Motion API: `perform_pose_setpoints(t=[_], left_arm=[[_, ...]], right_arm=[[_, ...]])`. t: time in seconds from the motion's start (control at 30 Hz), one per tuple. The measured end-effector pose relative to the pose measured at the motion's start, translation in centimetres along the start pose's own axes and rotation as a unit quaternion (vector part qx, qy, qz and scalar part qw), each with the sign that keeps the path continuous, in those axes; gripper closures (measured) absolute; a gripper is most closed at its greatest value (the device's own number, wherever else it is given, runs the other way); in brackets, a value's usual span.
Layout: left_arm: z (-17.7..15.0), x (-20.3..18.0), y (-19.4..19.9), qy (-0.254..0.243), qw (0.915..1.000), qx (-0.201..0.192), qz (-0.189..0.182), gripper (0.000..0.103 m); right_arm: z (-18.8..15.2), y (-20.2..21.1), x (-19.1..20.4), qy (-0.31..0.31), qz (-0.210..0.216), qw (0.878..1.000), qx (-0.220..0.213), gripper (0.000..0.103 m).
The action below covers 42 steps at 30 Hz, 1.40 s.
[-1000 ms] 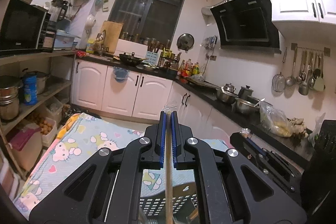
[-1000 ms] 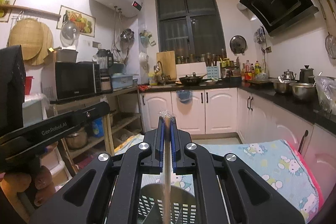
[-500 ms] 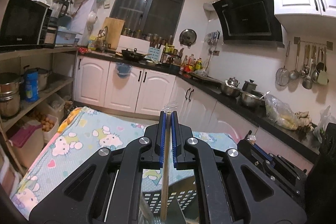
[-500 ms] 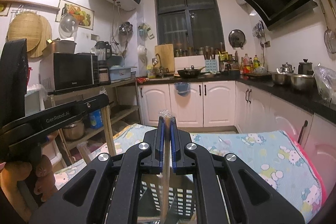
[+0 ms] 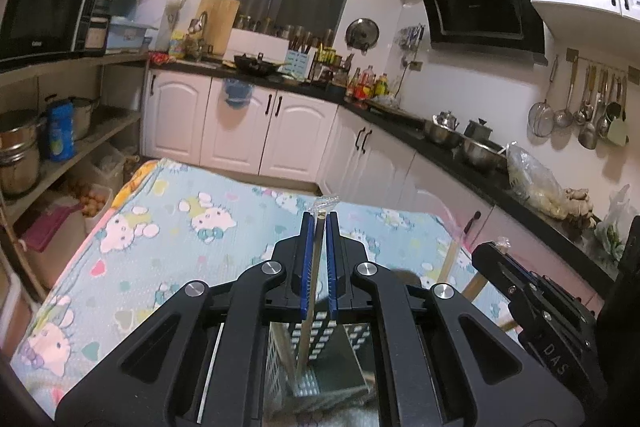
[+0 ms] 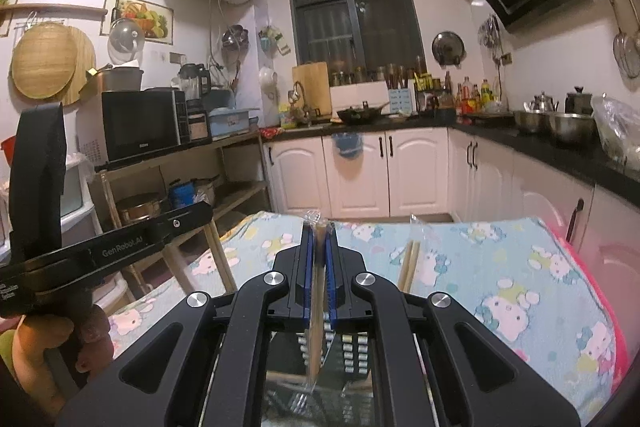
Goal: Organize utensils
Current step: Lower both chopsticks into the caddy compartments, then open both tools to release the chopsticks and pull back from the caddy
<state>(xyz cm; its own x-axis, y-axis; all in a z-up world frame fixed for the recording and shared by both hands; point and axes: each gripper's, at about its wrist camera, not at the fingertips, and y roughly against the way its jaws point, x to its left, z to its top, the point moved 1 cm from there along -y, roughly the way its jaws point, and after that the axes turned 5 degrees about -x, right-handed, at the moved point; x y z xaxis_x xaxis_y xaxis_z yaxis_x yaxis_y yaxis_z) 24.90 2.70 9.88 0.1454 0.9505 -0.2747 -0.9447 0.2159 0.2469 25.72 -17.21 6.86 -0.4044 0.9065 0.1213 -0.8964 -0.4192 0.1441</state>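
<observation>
You've lowered both grippers: left gripper (image 5: 320, 227) and right gripper (image 6: 319, 239) each clench wrapped chopsticks (image 6: 318, 291) over the slotted basket (image 5: 320, 331); next, lower tips in, then release

A home kitchen: white arched-door cabinets (image 5: 236, 123) under a black worktop (image 5: 404, 125), slanted black range hood (image 5: 480, 3), hanging steel ladles (image 5: 580, 107).

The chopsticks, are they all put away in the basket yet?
Not yet. Each gripper is shut on wrapped chopsticks: left gripper, right gripper, both above the white slotted basket. Another wrapped pair stands beyond the right gripper. Whether any are inside already, I cannot tell.
</observation>
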Motion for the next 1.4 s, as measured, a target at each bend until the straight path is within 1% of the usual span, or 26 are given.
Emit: perform_pose_setpoints(t=[0.07,0.17,0.23,0.37,0.43,0.47,0.57,0.8,0.9,1.07,1.17,1.23,1.37,1.4], left_arm=[[-0.3,-0.1,0.3,-0.004,1.0000,0.004,0.001,0.102],[-0.6,0.1,0.8,-0.003,0.9999,0.010,0.001,0.098],[-0.8,0.1,1.2,-0.003,0.9999,0.011,0.002,0.090],[-1.0,0.1,2.1,-0.002,0.9999,0.014,0.001,0.085],[-1.1,0.0,2.4,-0.002,0.9999,0.015,0.000,0.081],[-1.1,0.0,2.7,-0.001,0.9999,0.016,-0.001,0.080],[-1.3,-0.1,3.2,0.000,0.9998,0.018,-0.001,0.078],[-1.9,0.0,4.6,0.008,0.9996,0.025,0.005,0.067],[-2.3,0.2,5.2,0.011,0.9995,0.029,0.007,0.066],[-2.7,0.2,6.1,0.012,0.9994,0.031,0.010,0.061],[-2.9,0.5,6.7,0.016,0.9993,0.033,0.011,0.056],[-3.0,0.5,7.0,0.019,0.9991,0.034,0.013,0.050],[-3.6,1.0,7.7,0.028,0.9987,0.040,0.018,0.046],[-3.7,1.0,7.9,0.029,0.9986,0.041,0.018,0.043]], right_arm=[[-0.2,0.4,-0.1,-0.004,0.000,1.000,0.003,0.097],[-0.4,1.1,-0.3,-0.012,-0.001,1.000,0.007,0.095],[-0.5,1.5,-0.4,-0.016,-0.002,1.000,0.009,0.094],[-0.6,2.1,-0.4,-0.017,-0.003,1.000,0.011,0.090],[-0.8,2.6,-0.5,-0.021,-0.003,1.000,0.013,0.086],[-0.9,2.8,-0.6,-0.023,-0.003,1.000,0.013,0.084],[-1.2,3.4,-0.6,-0.024,-0.003,1.000,0.017,0.083],[-1.5,4.9,-0.7,-0.029,-0.007,0.999,0.020,0.078],[-1.5,5.5,-0.7,-0.031,-0.007,0.999,0.021,0.077],[-1.5,6.5,-0.8,-0.034,-0.010,0.999,0.021,0.074],[-1.4,7.1,-0.7,-0.035,-0.009,0.999,0.021,0.073],[-1.5,7.6,-0.6,-0.033,-0.008,0.999,0.022,0.071],[-1.4,7.8,-0.4,-0.033,-0.008,0.999,0.022,0.062],[-1.5,7.9,-0.4,-0.033,-0.008,0.999,0.023,0.061]])
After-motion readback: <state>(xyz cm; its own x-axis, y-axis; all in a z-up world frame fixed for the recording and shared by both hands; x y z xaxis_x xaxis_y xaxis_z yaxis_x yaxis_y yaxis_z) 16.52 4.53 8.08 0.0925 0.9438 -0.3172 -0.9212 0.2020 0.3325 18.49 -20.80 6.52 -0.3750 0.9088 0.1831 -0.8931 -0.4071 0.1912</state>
